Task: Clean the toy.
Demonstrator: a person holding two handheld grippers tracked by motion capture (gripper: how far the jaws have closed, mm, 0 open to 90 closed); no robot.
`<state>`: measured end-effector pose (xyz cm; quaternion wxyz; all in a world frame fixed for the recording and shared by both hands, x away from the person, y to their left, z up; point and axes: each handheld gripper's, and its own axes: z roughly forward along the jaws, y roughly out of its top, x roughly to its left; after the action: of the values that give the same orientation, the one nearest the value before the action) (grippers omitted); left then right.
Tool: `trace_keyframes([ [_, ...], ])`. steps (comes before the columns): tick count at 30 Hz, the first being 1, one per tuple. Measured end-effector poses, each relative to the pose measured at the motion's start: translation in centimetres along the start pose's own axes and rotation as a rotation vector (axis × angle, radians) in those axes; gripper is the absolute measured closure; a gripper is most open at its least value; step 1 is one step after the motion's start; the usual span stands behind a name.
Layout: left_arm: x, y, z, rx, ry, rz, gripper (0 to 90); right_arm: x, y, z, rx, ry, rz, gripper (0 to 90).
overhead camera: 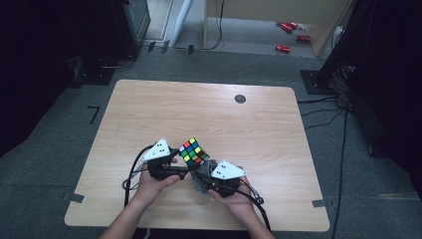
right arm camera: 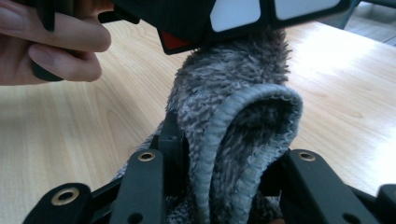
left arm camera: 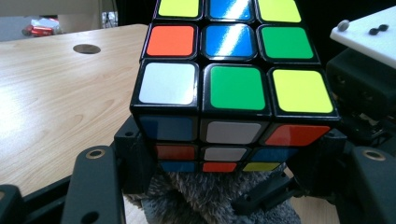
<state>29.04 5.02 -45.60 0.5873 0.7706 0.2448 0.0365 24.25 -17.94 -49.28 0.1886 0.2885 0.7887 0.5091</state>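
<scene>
A scrambled Rubik's cube [overhead camera: 193,151] is held a little above the wooden table [overhead camera: 199,109], near its front middle. My left gripper [overhead camera: 185,164] is shut on the cube. In the left gripper view the black jaws clamp the cube [left arm camera: 233,84] by its lower layers on both sides. My right gripper [overhead camera: 203,174] is shut on a grey fuzzy cloth [right arm camera: 233,121]. The folded cloth rises between its jaws and presses up against the cube's underside [right arm camera: 224,14]. The same cloth [left arm camera: 210,200] shows just beneath the cube in the left gripper view.
A small dark round disc [overhead camera: 240,98] is set into the table at the back right. Cables [overhead camera: 323,107] trail over the floor to the right, and red objects [overhead camera: 288,30] lie on the floor beyond the table. A hand [right arm camera: 51,42] grips the left gripper close by.
</scene>
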Motion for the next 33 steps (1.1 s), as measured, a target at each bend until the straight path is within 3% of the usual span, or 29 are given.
trace_keyframes([
  [4,0.1,0.0,0.0,0.0,-0.003,-0.004,35.1,-0.8,0.2,-0.7,-0.021,-0.062,0.011,64.3],
  [8,0.0,-0.1,0.1,0.01,-0.004,-0.001,35.1,-1.9,0.2,-1.4,-0.05,-0.101,0.066,64.4],
  [10,-0.1,-0.1,0.2,0.016,-0.002,0.001,35.1,-1.9,0.2,-1.4,-0.052,-0.094,0.073,64.5],
  [15,0.1,-0.2,0.2,0.015,0.008,-0.009,35.1,-0.1,0.2,-0.5,-0.037,-0.035,0.029,64.8],
  [20,0.1,-0.2,0.2,0.016,0.012,-0.009,35.1,0.8,0.3,-0.2,-0.028,-0.004,0.001,64.8],
  [23,0.1,-0.2,0.2,0.012,0.012,-0.01,35.1,0.6,0.3,-0.3,-0.027,-0.01,-0.006,64.9],
  [25,0.1,-0.2,0.2,0.01,0.009,-0.012,35.1,0.1,0.4,-0.6,-0.033,-0.039,-0.006,64.9],
  [29,-0.1,-0.2,0.3,0.019,0.004,-0.006,35.1,-0.8,0.4,-1.0,-0.05,-0.084,0.024,65.0],
  [30,-0.1,-0.2,0.4,0.022,0.004,-0.004,35.1,-1.1,0.4,-1.1,-0.053,-0.101,0.057,65.1],
  [33,-0.2,-0.3,0.5,0.028,0.005,-0.005,35.1,-0.7,0.3,-1.0,-0.049,-0.086,0.043,65.1],
])
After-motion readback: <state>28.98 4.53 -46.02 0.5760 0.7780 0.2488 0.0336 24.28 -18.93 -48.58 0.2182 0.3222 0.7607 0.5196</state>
